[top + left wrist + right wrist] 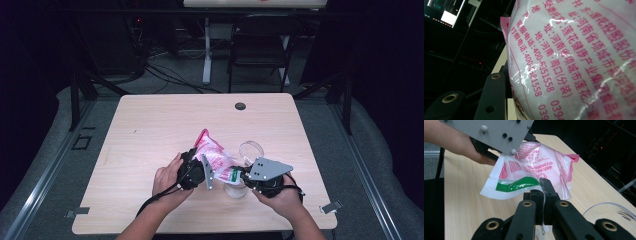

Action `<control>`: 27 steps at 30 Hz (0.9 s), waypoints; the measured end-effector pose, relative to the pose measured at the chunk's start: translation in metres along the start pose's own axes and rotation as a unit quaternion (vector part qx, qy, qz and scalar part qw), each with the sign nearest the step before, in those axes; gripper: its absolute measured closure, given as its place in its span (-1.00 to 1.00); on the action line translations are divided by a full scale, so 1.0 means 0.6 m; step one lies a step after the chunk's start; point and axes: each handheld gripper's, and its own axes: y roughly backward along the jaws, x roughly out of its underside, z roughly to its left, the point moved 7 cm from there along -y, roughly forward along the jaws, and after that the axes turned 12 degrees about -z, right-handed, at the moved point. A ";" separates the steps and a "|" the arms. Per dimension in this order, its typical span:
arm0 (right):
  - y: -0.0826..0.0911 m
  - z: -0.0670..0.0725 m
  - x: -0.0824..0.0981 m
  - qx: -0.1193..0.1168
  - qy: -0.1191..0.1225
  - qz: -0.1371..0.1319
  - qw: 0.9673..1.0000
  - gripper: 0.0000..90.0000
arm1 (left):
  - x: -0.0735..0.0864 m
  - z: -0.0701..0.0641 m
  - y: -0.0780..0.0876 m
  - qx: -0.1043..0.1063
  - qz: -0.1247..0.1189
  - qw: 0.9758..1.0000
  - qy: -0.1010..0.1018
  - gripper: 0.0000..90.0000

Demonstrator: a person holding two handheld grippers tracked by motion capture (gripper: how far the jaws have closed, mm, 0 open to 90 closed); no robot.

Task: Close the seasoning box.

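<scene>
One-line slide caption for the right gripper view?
Right gripper pinches the pink-printed plastic bag at its green-striped edge above the wooden table.

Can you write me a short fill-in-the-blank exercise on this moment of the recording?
1. Both grippers hold one plastic bag printed in ____ characters.
2. The right gripper pinches the bag's edge near a ____ stripe.
3. A clear plastic cup lies on the ____ beside the bag.

Missing words: red; green; table
</scene>
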 end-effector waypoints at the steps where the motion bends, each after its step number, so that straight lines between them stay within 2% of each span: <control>1: 0.000 -0.001 0.001 0.000 0.000 0.000 1.000 1.00 | -0.001 0.000 0.000 -0.001 -0.001 1.000 -0.001 0.30; 27: -0.004 -0.013 0.028 0.012 -0.008 0.021 1.000 1.00 | -0.001 -0.006 -0.004 -0.014 0.006 0.999 -0.035 0.31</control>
